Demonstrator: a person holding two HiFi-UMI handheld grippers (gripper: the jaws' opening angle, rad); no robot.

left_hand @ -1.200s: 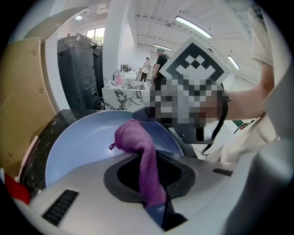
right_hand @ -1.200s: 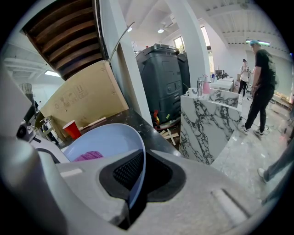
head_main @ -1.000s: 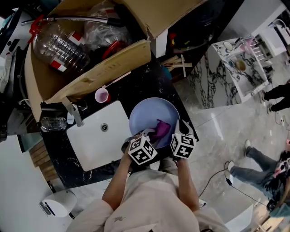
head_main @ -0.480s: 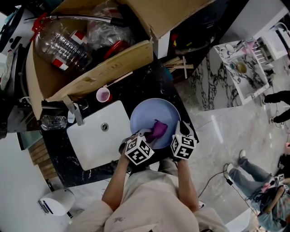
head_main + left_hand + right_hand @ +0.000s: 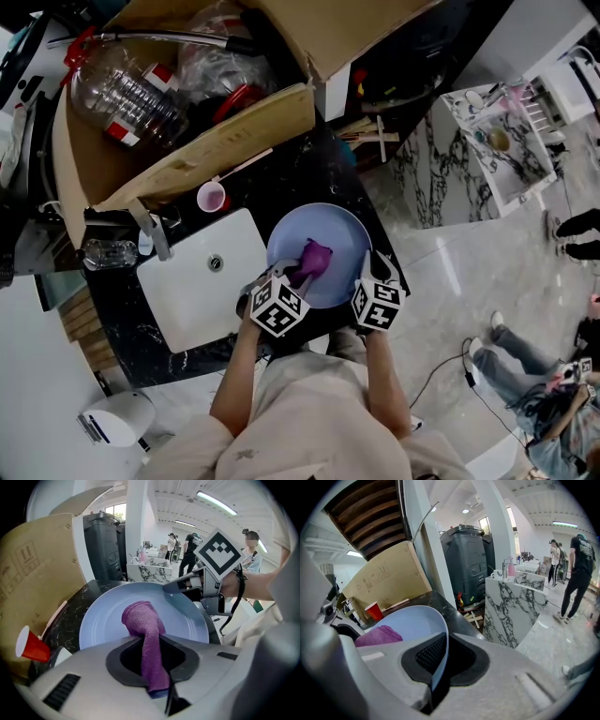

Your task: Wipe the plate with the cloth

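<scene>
The plate (image 5: pixel 330 225) is pale blue and sits on the black counter (image 5: pixel 281 178) just beside the sink (image 5: pixel 202 295), on the person's right of it. The right tool (image 5: pixel 368 272) is clamped on the plate's rim at the edge farthest from the sink. In the right gripper view the thin rim runs straight down between the two padded jaws of that tool (image 5: pixel 435 667). Whether that edge is raised off the counter cannot be told.

The left tool (image 5: pixel 289 277) comes in from the sink side. Its jaws (image 5: pixel 157 679) are closed on one end of the purple cloth (image 5: pixel 143 620). The rest of the cloth (image 5: pixel 313 255) lies bunched on the middle of the plate (image 5: pixel 105 618).

The plate looks hard, smooth and probably slick, and likely breakable if it is ceramic. Under a sideways rub it would tend to slide or spin on the glossy counter. The rim is the sensible place to hold it, gripped deep enough that the lip cannot slip out of the pads.

The cloth (image 5: pixel 377 634) is soft, light terry and has no stiffness of its own. Held by one end, it trails and folds. The free bundle does the wiping, so it has to be pressed down rather than dragged loosely. A hold closer to the bunched part would give more control.

A small red cup (image 5: pixel 32 646) stands near the far corner of the sink, apart from the plate (image 5: pixel 415 620).
</scene>
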